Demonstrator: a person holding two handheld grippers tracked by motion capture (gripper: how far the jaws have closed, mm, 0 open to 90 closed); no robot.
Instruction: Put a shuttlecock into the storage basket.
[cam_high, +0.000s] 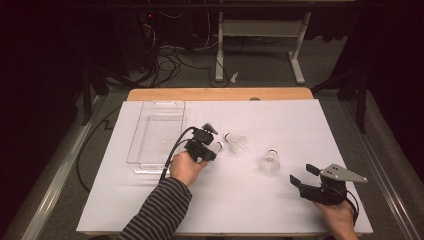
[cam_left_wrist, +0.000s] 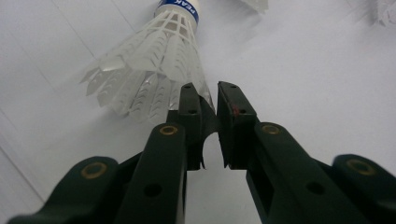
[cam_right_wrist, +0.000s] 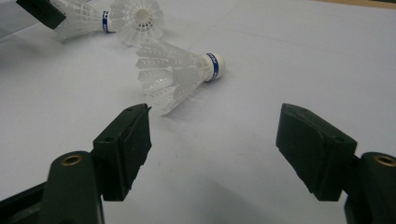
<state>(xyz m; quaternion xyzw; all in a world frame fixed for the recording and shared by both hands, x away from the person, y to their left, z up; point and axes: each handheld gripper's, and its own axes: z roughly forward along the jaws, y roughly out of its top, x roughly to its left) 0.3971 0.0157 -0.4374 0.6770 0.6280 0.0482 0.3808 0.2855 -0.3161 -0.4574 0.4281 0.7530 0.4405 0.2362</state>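
- Left gripper nearly closed, pinching skirt edge of shuttlecock; cork pointing away from jaws.
- Lying on white table sheet, just right of clear tray.
- Right gripper spread wide, holding nothing; second shuttlecock just beyond its jaws.

shuttlecock: white feathered skirt, blue band at the cork, lying on its side, skirt edge pinched.

Light falls from above onto the white surface, bright against a room sunk in near-black. Shadows are soft and short. Both gripper views look slightly bluish, with the near jaws blurred and dark
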